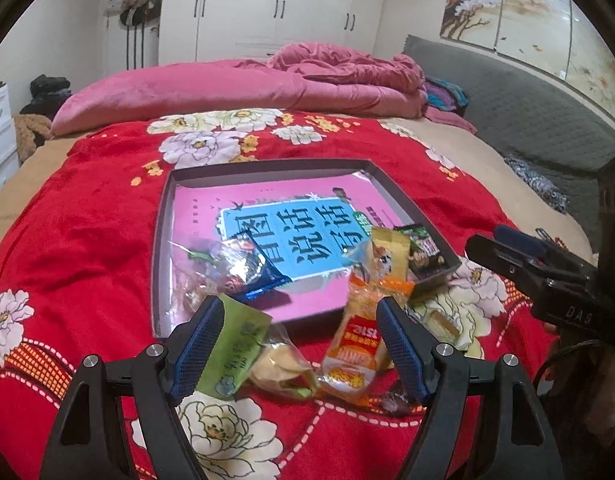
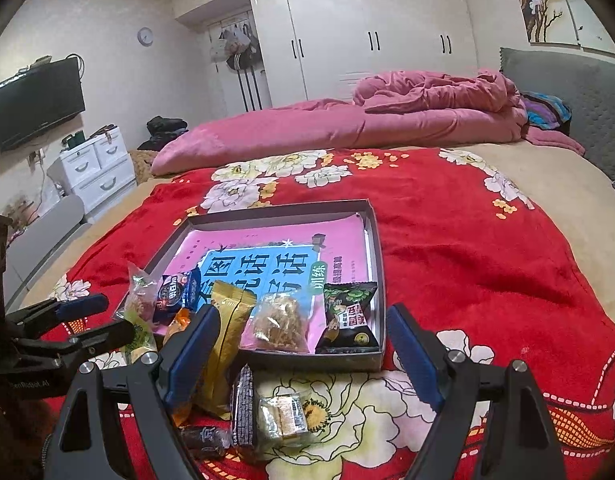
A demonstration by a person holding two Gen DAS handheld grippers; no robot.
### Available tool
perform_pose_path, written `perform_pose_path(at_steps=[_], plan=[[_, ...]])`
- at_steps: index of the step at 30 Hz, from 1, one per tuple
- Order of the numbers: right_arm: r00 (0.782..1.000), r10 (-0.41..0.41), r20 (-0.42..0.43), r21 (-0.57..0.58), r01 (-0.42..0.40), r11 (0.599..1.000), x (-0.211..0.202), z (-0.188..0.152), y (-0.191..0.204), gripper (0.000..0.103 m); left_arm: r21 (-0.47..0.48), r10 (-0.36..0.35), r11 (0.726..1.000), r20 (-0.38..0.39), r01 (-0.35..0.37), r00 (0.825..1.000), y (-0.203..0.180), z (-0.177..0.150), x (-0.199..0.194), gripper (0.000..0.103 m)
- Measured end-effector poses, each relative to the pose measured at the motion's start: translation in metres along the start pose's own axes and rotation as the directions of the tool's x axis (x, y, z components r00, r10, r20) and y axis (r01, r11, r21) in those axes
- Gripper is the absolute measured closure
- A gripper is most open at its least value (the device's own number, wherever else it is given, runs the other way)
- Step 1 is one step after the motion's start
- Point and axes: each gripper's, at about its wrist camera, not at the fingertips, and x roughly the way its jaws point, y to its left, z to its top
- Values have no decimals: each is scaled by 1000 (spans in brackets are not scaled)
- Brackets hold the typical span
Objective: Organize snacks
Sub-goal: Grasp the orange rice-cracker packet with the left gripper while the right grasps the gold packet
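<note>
Holding: we keep both claws wide open over the bed, neither gripping anything.
Left claw [image 1: 299, 344]: its blue pads stand far apart; a green packet [image 1: 237, 350] lies against the inner face of its left finger, and an orange packet [image 1: 353, 354] lies just inside its right finger. We cannot tell whether either pad presses on them.
Right claw [image 2: 303, 354]: its fingers are spread wide; a gold packet [image 2: 227, 344] leans by its left finger, half over the tray edge. A dark ribbed bar [image 2: 243, 408] and a clear-wrapped biscuit [image 2: 283, 416] lie on the blanket between the fingers.
Tray [image 2: 377, 264]: we see a shallow grey box straight ahead of both claws, lined with a pink and blue book [image 2: 267, 268].
Snacks in tray: a black-green packet [image 2: 349, 318] sits in the near corner ahead of the right claw, a clear bag of golden crisps [image 2: 281, 322] beside it, and a blue packet [image 2: 179, 290] off to the left.
Surface: we see a red floral blanket [image 2: 467, 248] beneath everything.
</note>
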Motion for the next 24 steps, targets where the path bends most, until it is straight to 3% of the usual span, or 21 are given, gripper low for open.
perform_pose_path(at_steps=[12, 24], plan=[[997, 58, -41, -15, -58, 998, -3, -8, 10, 18, 69, -34, 997, -82, 40, 996, -21, -12, 10, 23], [993, 95, -77, 13, -94, 995, 0, -14, 9, 18, 57, -58, 996, -157, 68, 986, -26, -18, 28, 23]])
